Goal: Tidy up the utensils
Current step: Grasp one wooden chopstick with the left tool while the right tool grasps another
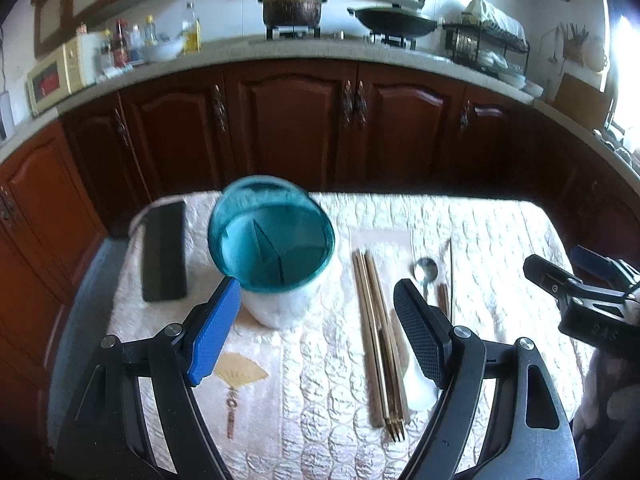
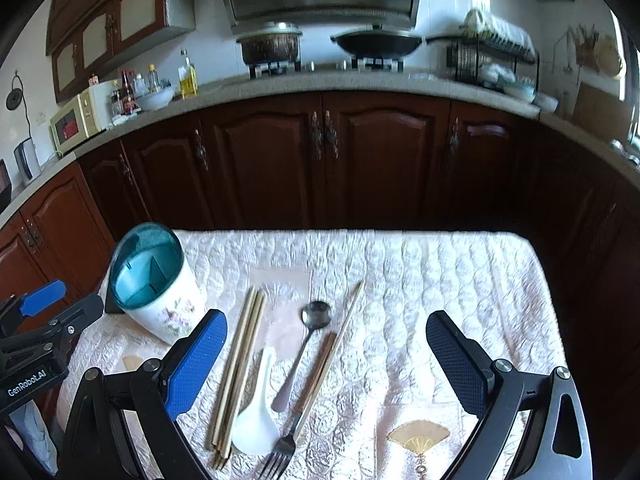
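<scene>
A white floral utensil holder with a blue divided insert (image 1: 276, 252) stands on the quilted table (image 1: 500, 240); it also shows in the right wrist view (image 2: 160, 288). Beside it lie a bundle of wooden chopsticks (image 1: 380, 344) (image 2: 240, 360), a metal spoon (image 1: 425, 272) (image 2: 304, 344), a white ceramic spoon (image 2: 256, 412), a fork (image 2: 296, 420) and a single chopstick (image 2: 348, 320). My left gripper (image 1: 316, 320) is open and empty, just in front of the holder. My right gripper (image 2: 328, 352) is open and empty above the utensils.
A black rectangular box (image 1: 165, 252) lies left of the holder. Wooden kitchen cabinets (image 1: 300, 120) stand beyond the table's far edge. The right gripper's body (image 1: 592, 300) shows at the right of the left wrist view.
</scene>
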The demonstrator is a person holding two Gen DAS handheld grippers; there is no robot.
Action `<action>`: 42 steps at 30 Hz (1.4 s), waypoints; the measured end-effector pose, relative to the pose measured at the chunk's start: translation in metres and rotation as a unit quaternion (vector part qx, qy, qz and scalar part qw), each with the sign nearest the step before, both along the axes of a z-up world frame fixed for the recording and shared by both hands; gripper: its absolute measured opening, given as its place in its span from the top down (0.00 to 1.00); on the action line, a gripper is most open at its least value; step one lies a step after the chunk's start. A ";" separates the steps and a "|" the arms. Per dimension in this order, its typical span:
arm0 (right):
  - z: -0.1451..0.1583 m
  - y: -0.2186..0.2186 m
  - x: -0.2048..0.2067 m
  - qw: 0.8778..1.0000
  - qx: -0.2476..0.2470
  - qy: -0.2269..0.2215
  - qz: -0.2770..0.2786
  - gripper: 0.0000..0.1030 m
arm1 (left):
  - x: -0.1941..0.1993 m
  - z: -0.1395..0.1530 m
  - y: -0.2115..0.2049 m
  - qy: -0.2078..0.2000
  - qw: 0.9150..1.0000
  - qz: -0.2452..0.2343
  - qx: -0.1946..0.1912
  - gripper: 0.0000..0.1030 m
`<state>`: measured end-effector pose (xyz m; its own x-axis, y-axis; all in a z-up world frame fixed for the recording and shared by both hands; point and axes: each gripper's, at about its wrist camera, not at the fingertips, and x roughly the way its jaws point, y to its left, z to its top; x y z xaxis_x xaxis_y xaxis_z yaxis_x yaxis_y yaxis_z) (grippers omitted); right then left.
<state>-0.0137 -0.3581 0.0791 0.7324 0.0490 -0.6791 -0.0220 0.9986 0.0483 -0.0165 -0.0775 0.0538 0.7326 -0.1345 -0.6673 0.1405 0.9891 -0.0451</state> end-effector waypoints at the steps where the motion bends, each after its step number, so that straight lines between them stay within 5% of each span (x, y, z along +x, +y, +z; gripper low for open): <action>1: -0.008 -0.003 0.003 1.000 0.000 0.008 -0.001 0.04 | 0.001 -0.004 0.001 0.005 1.000 -0.002 -0.003 0.23; 4: -0.031 -0.010 0.012 0.999 0.005 0.035 0.005 0.04 | 0.006 -0.019 0.001 0.025 0.999 -0.014 -0.015 0.23; 8: -0.059 -0.018 0.027 0.997 0.029 0.070 0.016 0.19 | 0.015 -0.041 -0.006 0.054 0.997 -0.034 -0.031 0.24; 14: -0.093 -0.029 0.060 0.990 0.073 0.117 0.031 0.46 | 0.033 -0.075 -0.023 0.091 0.993 -0.067 -0.038 0.44; 20: -0.118 -0.031 0.091 0.982 0.106 0.150 0.037 0.57 | 0.060 -0.102 -0.035 0.123 0.988 -0.077 -0.052 0.69; 29: -0.143 -0.032 0.119 0.975 0.125 0.180 0.030 0.66 | 0.086 -0.138 -0.048 0.167 0.983 -0.067 -0.028 0.78; 42: -0.169 -0.014 0.139 0.970 0.133 0.199 0.034 0.75 | 0.098 -0.143 -0.057 0.180 0.980 -0.071 -0.044 0.78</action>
<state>0.1254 -0.3722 -0.0904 0.4031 0.3011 -0.8642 -0.0147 0.9463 0.3229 0.0817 -0.1349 -0.0892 0.4213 -0.2861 -0.8606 0.2349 0.9510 -0.2011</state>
